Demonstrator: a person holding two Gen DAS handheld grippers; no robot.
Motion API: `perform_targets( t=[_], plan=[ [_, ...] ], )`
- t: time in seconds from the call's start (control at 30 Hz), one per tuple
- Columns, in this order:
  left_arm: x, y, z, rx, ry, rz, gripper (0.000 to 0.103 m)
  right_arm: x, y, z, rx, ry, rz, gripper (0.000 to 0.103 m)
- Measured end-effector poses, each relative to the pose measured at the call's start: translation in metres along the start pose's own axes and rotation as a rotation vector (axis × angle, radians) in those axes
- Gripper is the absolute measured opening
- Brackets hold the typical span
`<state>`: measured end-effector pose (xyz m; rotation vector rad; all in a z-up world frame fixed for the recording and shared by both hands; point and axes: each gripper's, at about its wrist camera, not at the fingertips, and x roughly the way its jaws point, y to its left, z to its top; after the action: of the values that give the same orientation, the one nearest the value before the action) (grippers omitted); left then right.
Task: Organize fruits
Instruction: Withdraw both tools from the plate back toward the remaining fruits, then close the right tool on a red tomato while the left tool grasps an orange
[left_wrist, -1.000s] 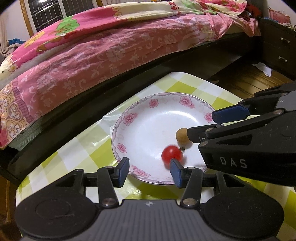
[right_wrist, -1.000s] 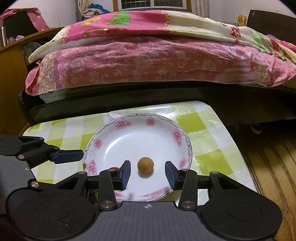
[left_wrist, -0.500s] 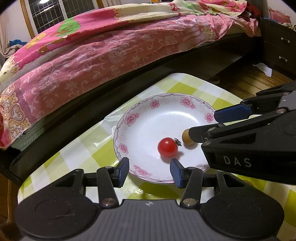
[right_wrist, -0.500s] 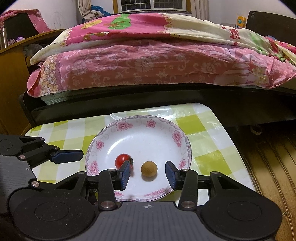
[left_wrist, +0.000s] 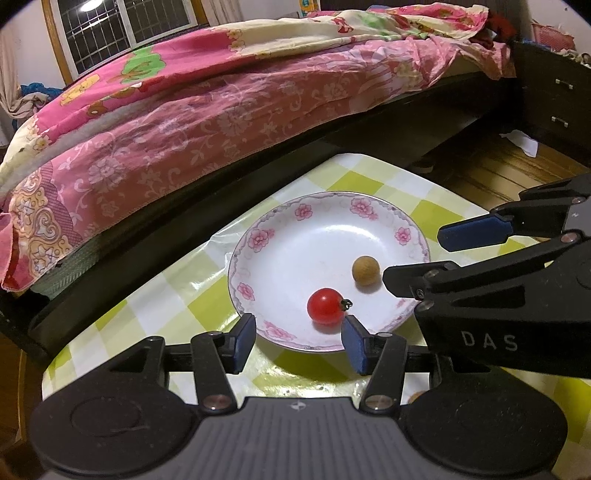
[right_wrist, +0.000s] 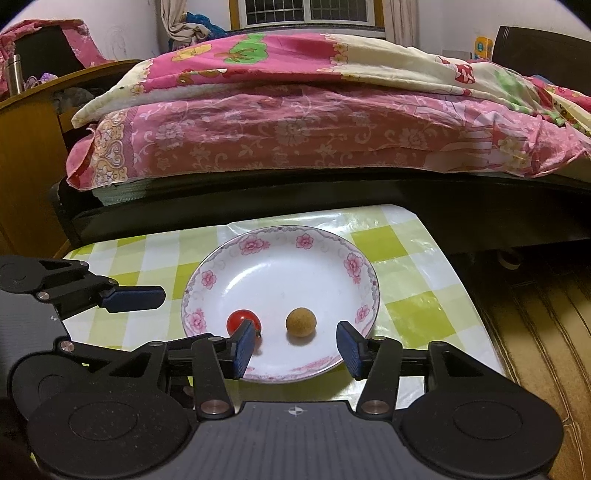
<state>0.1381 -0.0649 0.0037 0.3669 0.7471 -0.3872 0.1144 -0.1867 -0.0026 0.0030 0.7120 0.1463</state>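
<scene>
Both grippers, left (left_wrist: 298, 339) and right (right_wrist: 295, 345), were spreading, nothing pinched; tomato (right_wrist: 242, 319) and brown fruit (right_wrist: 301, 322) sat near the plate's (right_wrist: 258, 240) front rim.

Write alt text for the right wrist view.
A flowered plate on a green checked tablecloth holds a red tomato and a brown round fruit. The right tool, jaws opening and empty, sits at the plate's near rim, the left tool alongside.
</scene>
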Motion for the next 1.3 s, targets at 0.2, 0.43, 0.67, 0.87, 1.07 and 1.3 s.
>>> perform_targets(
  t=[0.2,0.43,0.67,0.87,1.07,1.3],
  plan=[
    [-0.013,-0.005,-0.006,0.004,-0.004,-0.011,0.063,-0.012,-0.001,-0.007,0.007,0.000,0.005,0.047],
    [-0.028,-0.009,-0.019,0.007,0.012,-0.023,0.063,-0.024,-0.001,-0.019,0.017,0.016,0.010,0.047],
    [-0.041,-0.009,-0.048,0.007,0.069,-0.045,0.063,-0.036,-0.004,-0.043,0.011,0.063,0.014,0.048],
    [-0.055,-0.011,-0.072,0.020,0.110,-0.073,0.063,-0.043,0.002,-0.061,0.001,0.122,0.045,0.048],
    [-0.058,-0.012,-0.089,0.033,0.137,-0.103,0.063,-0.050,0.016,-0.077,-0.034,0.167,0.096,0.048],
    [-0.056,-0.011,-0.095,0.032,0.141,-0.124,0.063,-0.038,0.028,-0.086,-0.072,0.209,0.128,0.048]
  ],
)
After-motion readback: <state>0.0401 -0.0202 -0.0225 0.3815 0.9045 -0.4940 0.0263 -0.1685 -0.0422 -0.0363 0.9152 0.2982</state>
